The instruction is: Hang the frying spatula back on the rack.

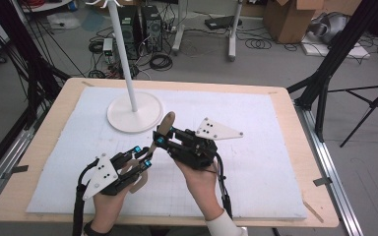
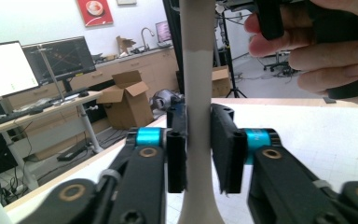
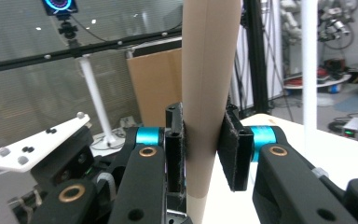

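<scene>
two grippers, one tan shoehorn, one white stand, one foam mat, one table

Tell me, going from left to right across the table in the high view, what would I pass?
Left gripper, clamped on the lower end of a tan shoehorn-like piece → round white base of the stand → right gripper, gripping the same piece higher up → its grey three-cornered plate → bare white mat.
</scene>
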The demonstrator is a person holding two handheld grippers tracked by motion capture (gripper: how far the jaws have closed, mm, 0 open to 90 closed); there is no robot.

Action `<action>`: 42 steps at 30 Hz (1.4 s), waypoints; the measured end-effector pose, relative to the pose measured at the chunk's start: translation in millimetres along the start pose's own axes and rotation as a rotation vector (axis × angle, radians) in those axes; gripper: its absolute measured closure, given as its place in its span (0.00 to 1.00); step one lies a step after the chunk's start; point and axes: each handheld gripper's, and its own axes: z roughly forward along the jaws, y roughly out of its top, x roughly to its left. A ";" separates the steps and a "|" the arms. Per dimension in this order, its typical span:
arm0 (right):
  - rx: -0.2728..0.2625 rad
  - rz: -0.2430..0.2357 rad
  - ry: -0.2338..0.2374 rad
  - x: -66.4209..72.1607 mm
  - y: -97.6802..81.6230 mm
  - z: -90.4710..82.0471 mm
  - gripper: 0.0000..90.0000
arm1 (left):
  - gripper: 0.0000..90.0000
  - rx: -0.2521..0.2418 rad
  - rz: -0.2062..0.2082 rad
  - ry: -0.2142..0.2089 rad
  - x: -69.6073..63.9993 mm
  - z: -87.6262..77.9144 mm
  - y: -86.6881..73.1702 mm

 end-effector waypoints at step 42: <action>0.158 -0.143 0.388 -1.8 31.4 -7.2 0.82 | 0.64 0.022 -0.175 -0.684 40.1 33.1 43.2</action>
